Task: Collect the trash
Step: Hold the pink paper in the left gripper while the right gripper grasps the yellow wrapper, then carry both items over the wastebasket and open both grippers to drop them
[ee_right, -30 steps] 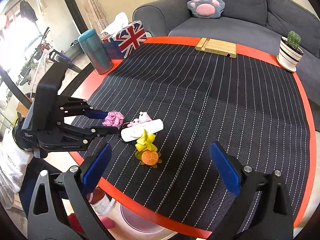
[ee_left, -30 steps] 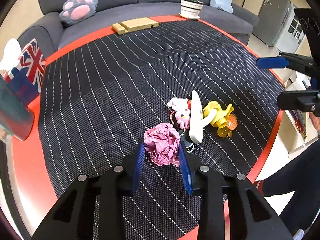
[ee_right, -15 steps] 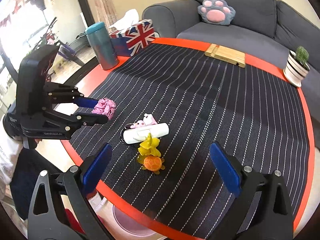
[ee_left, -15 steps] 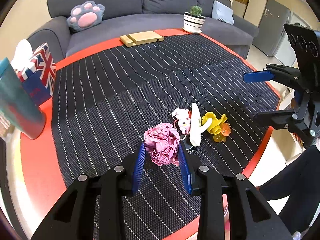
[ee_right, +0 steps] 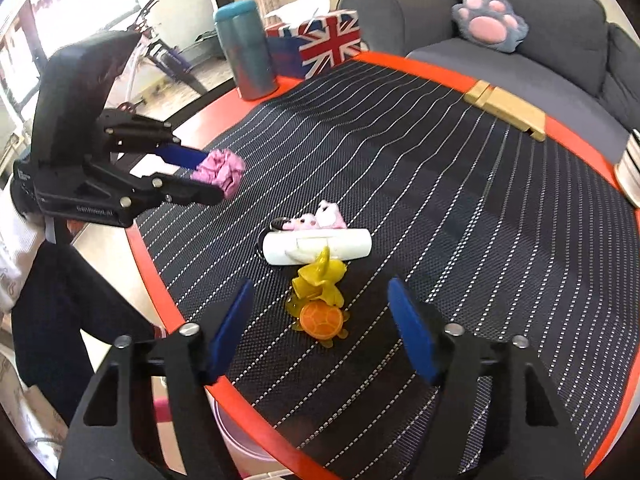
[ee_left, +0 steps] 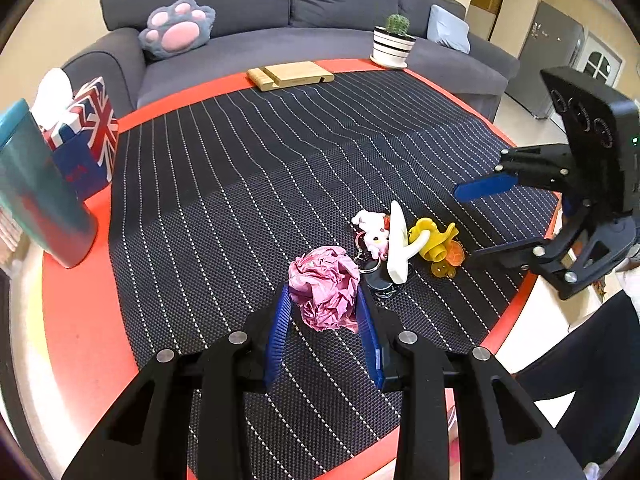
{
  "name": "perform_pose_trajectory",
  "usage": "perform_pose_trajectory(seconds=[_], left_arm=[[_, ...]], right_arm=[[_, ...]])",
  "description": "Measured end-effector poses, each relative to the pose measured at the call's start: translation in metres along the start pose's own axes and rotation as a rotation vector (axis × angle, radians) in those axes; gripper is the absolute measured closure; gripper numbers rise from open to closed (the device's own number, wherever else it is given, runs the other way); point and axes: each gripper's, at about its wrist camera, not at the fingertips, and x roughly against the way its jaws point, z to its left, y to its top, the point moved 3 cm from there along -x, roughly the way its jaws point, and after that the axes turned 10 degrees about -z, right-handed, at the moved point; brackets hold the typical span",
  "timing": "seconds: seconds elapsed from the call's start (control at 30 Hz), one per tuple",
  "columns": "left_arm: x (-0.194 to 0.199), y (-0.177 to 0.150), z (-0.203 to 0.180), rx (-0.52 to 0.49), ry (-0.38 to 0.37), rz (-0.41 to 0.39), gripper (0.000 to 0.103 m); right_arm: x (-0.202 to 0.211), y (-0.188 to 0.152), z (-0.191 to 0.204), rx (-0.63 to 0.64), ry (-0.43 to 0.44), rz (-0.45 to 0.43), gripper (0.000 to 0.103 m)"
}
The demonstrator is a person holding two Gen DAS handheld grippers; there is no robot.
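A crumpled pink paper ball (ee_left: 324, 288) sits between the blue pads of my left gripper (ee_left: 324, 300), which is shut on it. In the right wrist view the same paper ball (ee_right: 222, 168) is held over the near left part of the black striped mat (ee_right: 460, 184). My right gripper (ee_right: 320, 292) hovers over a yellow toy (ee_right: 320, 280) and an orange turtle (ee_right: 322, 320). Its jaws are closing, the toys lie between them, and the pads touch nothing. Behind the toys lie a white roll (ee_right: 316, 246) and a pink plush keychain (ee_right: 320, 218).
A teal tumbler (ee_left: 36, 188) and a Union Jack tissue box (ee_left: 88, 132) stand at the table's left rim. A wooden stand (ee_left: 290, 74) and a potted cactus (ee_left: 392, 46) sit at the far rim. A grey sofa (ee_left: 280, 4) lies beyond. A pale bin (ee_right: 240, 432) shows below the near edge.
My right gripper has dropped closer to the toys, rolled, and its jaws have narrowed. My left gripper keeps the pink paper and has drifted slightly up and back.
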Motion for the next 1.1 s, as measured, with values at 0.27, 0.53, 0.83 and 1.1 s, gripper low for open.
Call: perform_pose_trajectory(seconds=[0.27,0.53,0.83,1.1], left_arm=[[0.000,-0.002,0.000,0.001,-0.004,0.000,0.070],[0.000,-0.002,0.000,0.003,-0.008,-0.001,0.070],[0.001,-0.003,0.000,0.002,-0.011,-0.006,0.070],[0.007,-0.003,0.000,-0.001,-0.010,-0.023,0.070]], right_arm=[[-0.006,-0.003,-0.001,-0.006,0.032,0.017,0.061],[-0.010,-0.003,-0.001,-0.005,0.044,0.033,0.085],[-0.011,-0.003,0.004,0.007,0.027,0.043,0.097],[-0.004,0.002,0.006,0.000,0.001,0.022,0.098]])
